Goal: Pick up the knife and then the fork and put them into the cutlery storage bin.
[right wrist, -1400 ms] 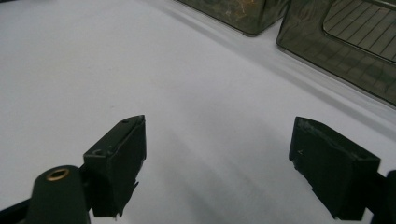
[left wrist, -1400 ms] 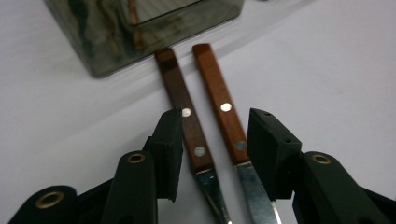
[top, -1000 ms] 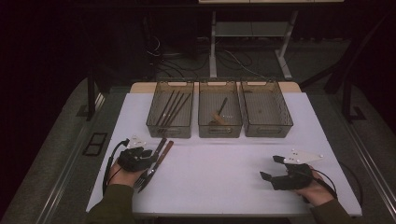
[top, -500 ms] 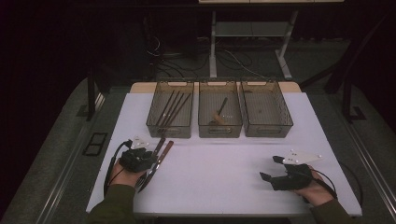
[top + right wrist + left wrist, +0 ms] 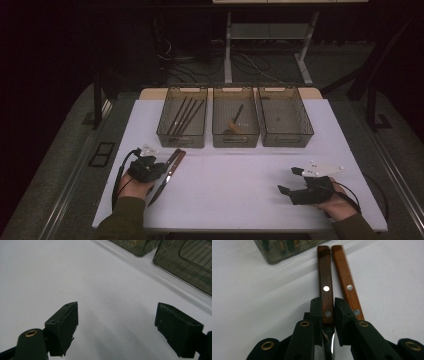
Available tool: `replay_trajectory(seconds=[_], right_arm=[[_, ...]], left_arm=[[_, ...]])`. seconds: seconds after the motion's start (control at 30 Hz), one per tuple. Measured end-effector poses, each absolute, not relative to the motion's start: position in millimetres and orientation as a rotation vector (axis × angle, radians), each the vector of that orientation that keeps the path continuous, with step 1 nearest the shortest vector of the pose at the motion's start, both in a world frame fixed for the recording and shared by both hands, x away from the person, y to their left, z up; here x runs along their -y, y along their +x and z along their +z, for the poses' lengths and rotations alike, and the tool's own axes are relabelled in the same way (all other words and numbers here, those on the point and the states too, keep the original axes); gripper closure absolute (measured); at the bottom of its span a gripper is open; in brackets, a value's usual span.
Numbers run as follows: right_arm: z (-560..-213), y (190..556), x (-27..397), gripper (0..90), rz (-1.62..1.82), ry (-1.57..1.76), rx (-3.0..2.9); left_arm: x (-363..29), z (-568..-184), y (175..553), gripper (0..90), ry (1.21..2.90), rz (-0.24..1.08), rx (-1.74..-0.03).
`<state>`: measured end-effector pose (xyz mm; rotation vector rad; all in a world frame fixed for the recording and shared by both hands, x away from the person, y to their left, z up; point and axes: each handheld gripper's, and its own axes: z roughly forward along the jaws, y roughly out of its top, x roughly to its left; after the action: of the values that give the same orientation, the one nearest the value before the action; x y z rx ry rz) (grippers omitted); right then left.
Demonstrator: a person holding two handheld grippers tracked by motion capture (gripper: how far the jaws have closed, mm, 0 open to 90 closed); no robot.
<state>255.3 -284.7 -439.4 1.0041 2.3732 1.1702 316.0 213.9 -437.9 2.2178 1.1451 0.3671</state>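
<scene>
The left gripper point(image 5: 328, 315) had just been closed on the darker knife point(image 5: 325, 285), lying on the table point(image 5: 240, 190) beside a lighter-handled knife point(image 5: 345, 282), gripped at the handle, presumably for lifting.

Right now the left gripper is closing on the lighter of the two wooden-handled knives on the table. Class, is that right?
No. The left gripper has just been closing on the darker-handled knife; the lighter-handled knife lies beside it, outside the jaws. The left gripper view shows it.
</scene>
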Motion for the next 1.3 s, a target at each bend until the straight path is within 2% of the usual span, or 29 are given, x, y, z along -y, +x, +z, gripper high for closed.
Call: replay_trajectory(seconds=[0.33,0.77,1.03,1.3], right_arm=[[-439.2,256.0,283.9,19.1,1.181,0.998,-2.385],[-440.0,258.8,282.4,19.0,1.211,0.996,-2.408],[-439.3,258.8,283.0,19.1,1.213,0.989,-2.404],[-439.4,259.4,283.7,19.1,1.213,0.99,-2.403]], left_arm=[[-221.2,-434.5,321.5,77.1,2.227,0.297,-1.142],[-222.4,-419.6,325.0,77.2,2.218,0.294,-1.046],[-216.3,-432.2,333.3,76.9,2.333,0.24,-1.017],[-205.8,-426.1,342.5,76.2,2.463,0.217,-0.987]])
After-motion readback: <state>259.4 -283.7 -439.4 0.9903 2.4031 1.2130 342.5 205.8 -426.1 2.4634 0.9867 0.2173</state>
